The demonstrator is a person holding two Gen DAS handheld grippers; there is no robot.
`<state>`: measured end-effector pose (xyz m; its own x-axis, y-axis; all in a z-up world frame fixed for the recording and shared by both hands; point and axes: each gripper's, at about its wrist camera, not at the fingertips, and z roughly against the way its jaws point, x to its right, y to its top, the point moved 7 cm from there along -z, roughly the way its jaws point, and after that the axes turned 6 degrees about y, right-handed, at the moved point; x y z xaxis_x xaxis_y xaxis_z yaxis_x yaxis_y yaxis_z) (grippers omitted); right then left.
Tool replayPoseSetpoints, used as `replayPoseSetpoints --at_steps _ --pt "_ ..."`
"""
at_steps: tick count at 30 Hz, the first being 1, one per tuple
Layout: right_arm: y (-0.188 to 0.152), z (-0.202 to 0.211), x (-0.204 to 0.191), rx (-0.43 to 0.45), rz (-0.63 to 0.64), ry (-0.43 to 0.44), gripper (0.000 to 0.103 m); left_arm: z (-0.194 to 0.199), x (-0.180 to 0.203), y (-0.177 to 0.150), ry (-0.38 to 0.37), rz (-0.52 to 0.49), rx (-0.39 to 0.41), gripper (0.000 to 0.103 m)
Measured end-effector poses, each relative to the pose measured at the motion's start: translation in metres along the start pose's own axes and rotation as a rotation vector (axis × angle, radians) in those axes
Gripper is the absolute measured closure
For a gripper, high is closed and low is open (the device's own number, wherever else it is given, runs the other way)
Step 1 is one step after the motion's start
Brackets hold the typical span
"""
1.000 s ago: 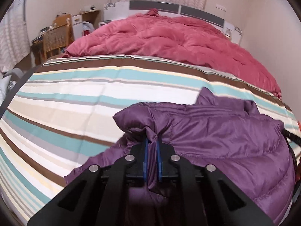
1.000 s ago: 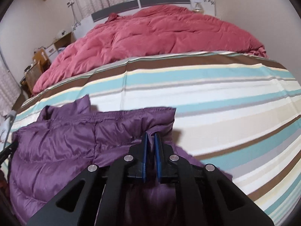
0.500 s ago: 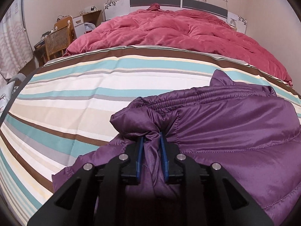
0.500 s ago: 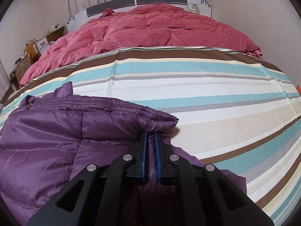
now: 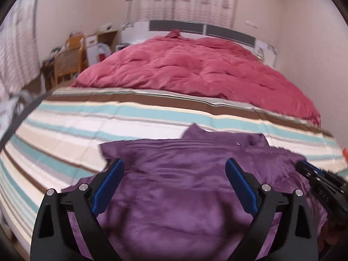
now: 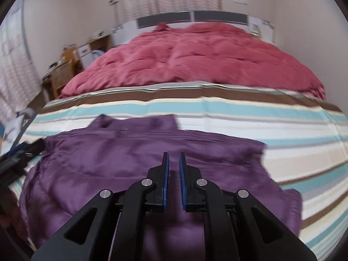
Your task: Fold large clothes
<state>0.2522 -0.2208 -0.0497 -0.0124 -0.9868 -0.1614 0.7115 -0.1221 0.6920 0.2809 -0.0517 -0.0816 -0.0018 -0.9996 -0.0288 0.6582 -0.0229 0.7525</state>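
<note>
A purple puffer jacket [image 5: 184, 180] lies folded over on the striped bed sheet [image 5: 108, 121]; it also shows in the right wrist view [image 6: 134, 158]. My left gripper [image 5: 174, 169] is wide open and empty above the jacket. My right gripper [image 6: 173, 158] hovers above the jacket with its jaws a narrow gap apart and nothing between them. The right gripper shows at the right edge of the left wrist view [image 5: 319, 182]. Both views are blurred by motion.
A red quilt [image 5: 195, 69] is heaped at the far half of the bed below the headboard [image 5: 200, 27]. A wooden chair [image 5: 67, 61] and a desk stand left of the bed. Walls close in on the right.
Both grippers let go of the jacket's edge and pulled back and up. The left jaws opened wide; the right jaws parted slightly. The jacket now lies flat on the sheet.
</note>
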Motion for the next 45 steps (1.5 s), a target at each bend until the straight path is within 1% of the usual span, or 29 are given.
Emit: replayPoseSetpoints --at_steps 3,6,8,9,13,16,21,23,24,25,27,28,29,30,33,35,37,40,43,45 --pt "0.002 -0.014 -0.016 -0.011 0.041 -0.010 0.094 -0.014 0.021 -0.005 0.034 -0.073 0.008 0.009" --pt "-0.007 -0.034 -0.019 -0.052 0.051 -0.030 0.094 -0.033 0.028 -0.022 0.066 -0.116 -0.031 0.008" --pt "-0.016 -0.048 -0.020 -0.081 0.040 -0.031 0.094 -0.046 0.024 -0.035 0.042 -0.078 -0.065 0.008" --pt "-0.019 -0.051 -0.019 -0.084 0.043 -0.036 0.094 -0.048 0.023 -0.036 0.038 -0.068 -0.068 0.007" --pt "-0.025 -0.066 -0.020 -0.086 0.064 -0.079 0.094 -0.058 0.027 -0.040 0.048 -0.078 -0.101 0.007" --pt "-0.026 -0.071 -0.020 -0.087 0.078 -0.096 0.094 -0.064 0.030 -0.041 0.066 -0.092 -0.119 0.006" --pt "-0.025 -0.069 -0.021 -0.095 0.074 -0.087 0.094 -0.062 0.030 -0.039 0.058 -0.091 -0.139 0.006" --pt "-0.023 -0.061 -0.019 -0.100 0.051 -0.040 0.089 -0.058 0.027 -0.037 0.036 -0.091 -0.156 0.006" --pt "-0.022 -0.054 -0.018 -0.094 0.032 -0.010 0.076 -0.052 0.023 -0.033 0.026 -0.093 -0.154 0.006" --pt "-0.017 -0.041 -0.012 -0.062 0.006 0.014 0.055 -0.048 0.018 -0.029 0.030 -0.096 -0.141 0.004" --pt "-0.007 -0.019 0.001 0.018 -0.005 -0.014 0.034 -0.037 0.000 -0.017 0.075 -0.098 -0.082 0.002" --pt "-0.003 -0.007 0.011 0.057 0.003 -0.039 0.034 -0.035 -0.010 -0.010 0.101 -0.096 -0.056 0.002" --pt "0.001 -0.002 0.018 0.073 0.009 -0.062 0.034 -0.034 -0.023 -0.003 0.136 -0.085 -0.036 0.002" --pt "0.003 0.001 0.031 0.076 0.010 -0.096 0.034 -0.037 -0.030 0.000 0.150 -0.076 -0.040 0.002" --pt "0.000 -0.004 0.064 0.044 -0.025 -0.164 0.034 -0.057 -0.055 -0.002 0.195 -0.041 -0.108 0.002" --pt "-0.009 -0.013 0.081 0.009 -0.072 -0.173 0.034 -0.074 -0.064 -0.012 0.211 -0.025 -0.160 0.002" --pt "-0.025 -0.030 0.096 -0.039 -0.130 -0.164 0.033 -0.085 -0.065 -0.022 0.175 0.002 -0.193 0.002" --pt "-0.033 -0.044 0.107 -0.054 -0.208 -0.100 0.030 -0.097 -0.065 -0.030 0.120 0.040 -0.224 0.002" --pt "-0.033 -0.050 0.111 -0.064 -0.226 -0.088 0.029 -0.107 -0.067 -0.037 0.056 0.092 -0.260 0.002" --pt "-0.034 -0.050 0.109 -0.064 -0.217 -0.099 0.029 -0.107 -0.068 -0.038 0.036 0.110 -0.265 0.002"
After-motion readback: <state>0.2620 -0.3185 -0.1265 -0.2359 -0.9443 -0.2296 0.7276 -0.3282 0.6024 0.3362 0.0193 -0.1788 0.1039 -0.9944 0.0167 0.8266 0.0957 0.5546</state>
